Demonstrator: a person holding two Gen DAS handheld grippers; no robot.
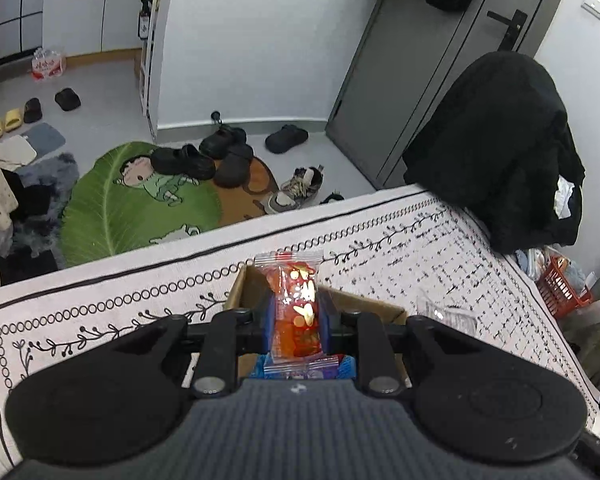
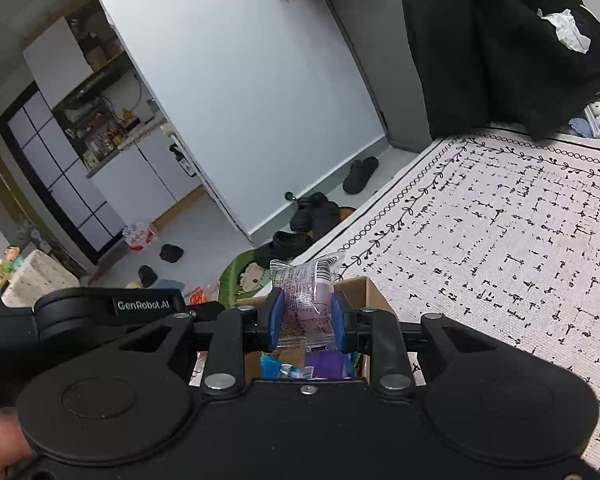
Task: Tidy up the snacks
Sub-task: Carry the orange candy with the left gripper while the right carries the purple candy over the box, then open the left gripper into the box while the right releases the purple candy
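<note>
My left gripper is shut on a red snack packet with a clear sealed top, held upright over an open cardboard box. Blue and purple packets lie in the box beneath the fingers. My right gripper is shut on a pale purple snack packet in clear wrap, also above the cardboard box, where blue and purple packets show inside. The left gripper's body appears at the left of the right wrist view.
The box stands on a white patterned tablecloth near the table's far edge. A clear wrapper lies to the right of the box. A chair draped in a black coat stands at the far corner, a red basket beside it. Shoes cover the floor.
</note>
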